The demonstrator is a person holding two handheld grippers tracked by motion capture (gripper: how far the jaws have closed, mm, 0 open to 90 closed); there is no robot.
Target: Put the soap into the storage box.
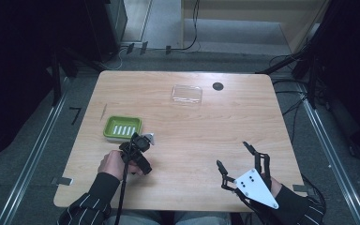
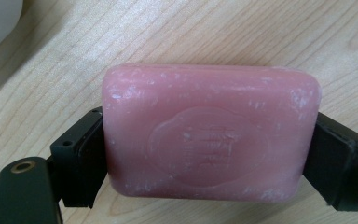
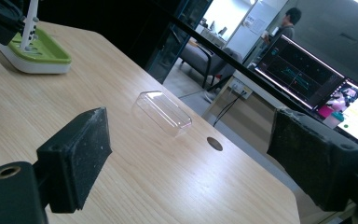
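Observation:
A pink bar of soap (image 2: pixel 209 135) with a stamped emblem lies on the wooden table (image 1: pixel 192 131). My left gripper (image 2: pixel 209 156) is shut on it, one black pad pressed against each short end. In the high view the left gripper (image 1: pixel 140 143) points down just right of a green soap dish (image 1: pixel 122 127) with a white ribbed insert. My right gripper (image 1: pixel 233 154) hovers near the table's front right, open with nothing between its pads (image 3: pixel 77 154). Its view looks across the table to the soap dish (image 3: pixel 46 53).
A clear plastic lid (image 1: pixel 186 93) lies at the back middle of the table, with a dark round spot (image 1: pixel 218 86) to its right. A thin stick (image 1: pixel 104 111) lies behind the dish. Beyond the table's far edge, monitors and a person show in the right gripper view.

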